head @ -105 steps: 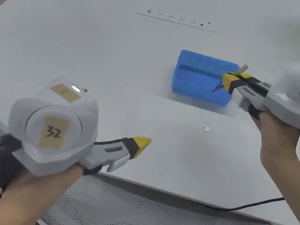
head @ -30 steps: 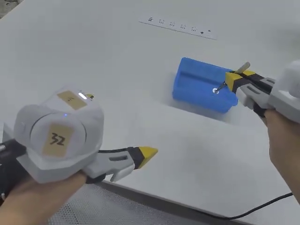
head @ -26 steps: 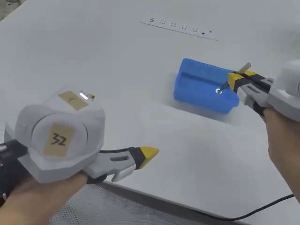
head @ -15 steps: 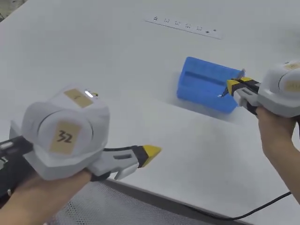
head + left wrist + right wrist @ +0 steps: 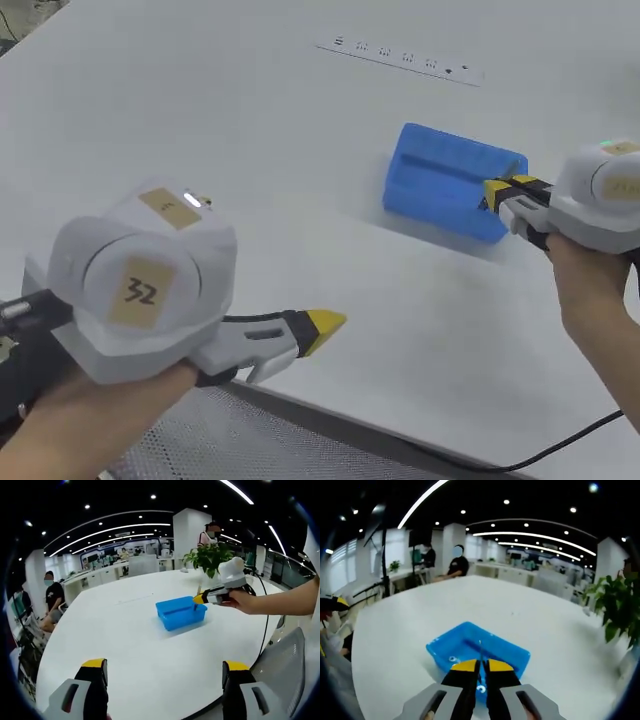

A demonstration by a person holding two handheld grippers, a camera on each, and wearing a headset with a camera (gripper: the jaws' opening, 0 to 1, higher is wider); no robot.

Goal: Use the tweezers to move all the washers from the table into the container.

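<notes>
My right tongs (image 5: 481, 666) are clamped on the tweezers (image 5: 481, 651). The tweezers point straight ahead and down into the blue container (image 5: 512, 652) just below. Washers (image 5: 452, 658) lie inside it; I cannot tell whether the tips hold one. My left tongs (image 5: 165, 666), jaws apart, hover well away at the near edge of the worktop (image 5: 300, 150).

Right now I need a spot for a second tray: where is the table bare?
Bare: the wide stretch of table left of the blue container and this side of the power strip, and the front strip between the left tool and the cable. Crowded: the container's right end, where the right tool holds the tweezers.
</notes>
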